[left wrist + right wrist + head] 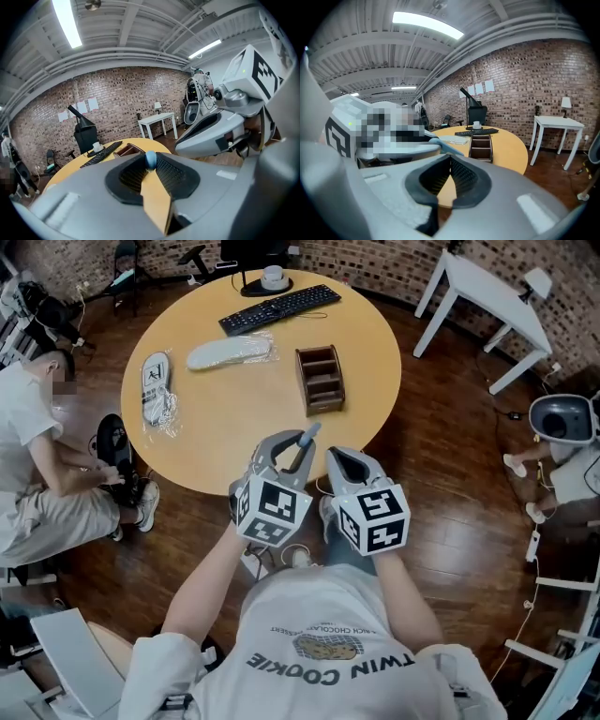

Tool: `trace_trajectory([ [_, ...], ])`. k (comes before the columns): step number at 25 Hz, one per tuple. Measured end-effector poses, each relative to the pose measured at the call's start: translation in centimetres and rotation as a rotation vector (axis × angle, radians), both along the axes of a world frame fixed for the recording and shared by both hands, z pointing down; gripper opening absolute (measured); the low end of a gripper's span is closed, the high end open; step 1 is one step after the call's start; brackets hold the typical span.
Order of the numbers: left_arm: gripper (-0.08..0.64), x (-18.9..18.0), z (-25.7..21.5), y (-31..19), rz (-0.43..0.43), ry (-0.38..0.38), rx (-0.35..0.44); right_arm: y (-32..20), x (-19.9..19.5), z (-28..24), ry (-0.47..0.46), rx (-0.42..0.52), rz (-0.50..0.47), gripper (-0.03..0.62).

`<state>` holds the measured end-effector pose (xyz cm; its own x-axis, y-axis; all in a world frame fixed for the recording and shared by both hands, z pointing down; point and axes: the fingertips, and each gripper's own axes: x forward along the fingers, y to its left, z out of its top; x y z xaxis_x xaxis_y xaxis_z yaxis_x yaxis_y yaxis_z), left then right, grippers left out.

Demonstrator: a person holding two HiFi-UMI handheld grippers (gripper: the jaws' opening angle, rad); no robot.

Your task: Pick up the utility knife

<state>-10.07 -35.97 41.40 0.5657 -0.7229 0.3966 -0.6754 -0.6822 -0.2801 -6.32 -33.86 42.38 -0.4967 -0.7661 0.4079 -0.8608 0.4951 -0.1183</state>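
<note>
My left claw is clenched on a slim grey-blue thing that I take to be the knife. In the left gripper view only its rounded blue end shows, pinched right at the jaw tips, so I am looking down its length. Its long axis runs along the claw's own line. In the head view that line points toward the top of the frame and a little to the right, and a short stub pokes out past the tips. So the knife lies in no direction from the claw: it is in it, off the bench, just above the bench's near edge at lower centre. My right claw sits just beside the left one, on its right in the frame. Its tips are drawn together with nothing between them, so it has no part in the hold. Further up the frame, along the line the knife points, stands the wooden box, well apart. Beyond it is the keyboard, and two bagged pieces lie to the upper left. I judge the pick-up all but done. What remains depends on the tip grip, because the pads hold only a short part of the knife.
</note>
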Motion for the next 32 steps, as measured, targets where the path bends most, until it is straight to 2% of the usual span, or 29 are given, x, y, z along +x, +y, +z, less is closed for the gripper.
trace_trajectory([
  [8,0.074,-0.2,-0.8,3.4,-0.048,0.126,-0.044,3.0,0.3,-0.7,0.003,0.017,0.028,0.002],
  [18,0.074,2.1,-3.0,7.4,-0.126,0.279,-0.037,6.1,2.6,-2.3,-0.026,0.058,0.01,0.002],
  [32,0.074,7.6,-4.4,15.2,-0.255,0.363,-0.04,13.1,8.5,-3.7,-0.076,0.089,-0.041,0.002],
])
